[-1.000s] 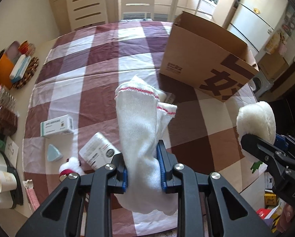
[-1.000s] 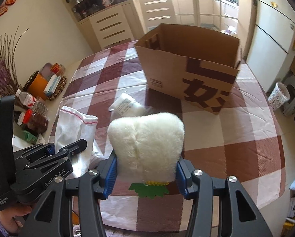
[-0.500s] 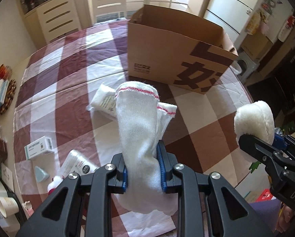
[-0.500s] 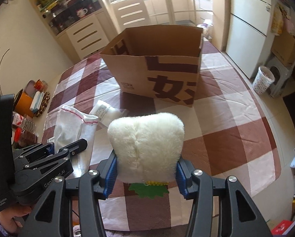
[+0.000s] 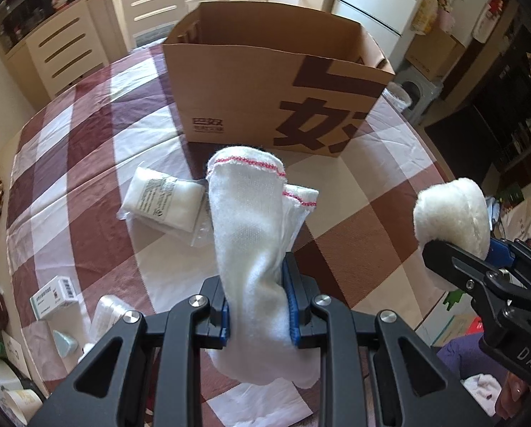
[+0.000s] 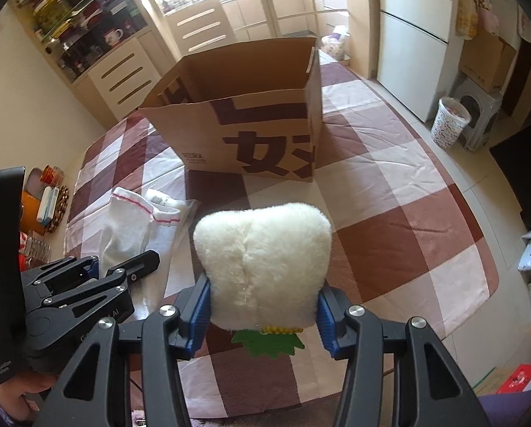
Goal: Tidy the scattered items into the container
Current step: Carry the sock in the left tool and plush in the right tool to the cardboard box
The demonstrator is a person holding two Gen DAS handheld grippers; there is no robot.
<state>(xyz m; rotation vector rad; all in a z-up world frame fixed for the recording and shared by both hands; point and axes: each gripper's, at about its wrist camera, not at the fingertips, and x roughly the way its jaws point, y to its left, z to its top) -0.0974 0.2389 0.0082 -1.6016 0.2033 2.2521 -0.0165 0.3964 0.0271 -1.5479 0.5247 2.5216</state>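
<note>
The box (image 5: 265,82) hides its own floor behind its near wall, so any contents cannot be told. Nearer than the box, the sock (image 5: 255,235) covers part of the packet (image 5: 158,203); the packet's print is too small to read. The small carton (image 5: 53,297), further from the box, has unreadable print too.

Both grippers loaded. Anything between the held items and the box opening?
Nothing visible. The cardboard box stands open-topped beyond the white cloth in the left gripper and the fluffy plush in the right gripper; only its near wall must be cleared.
</note>
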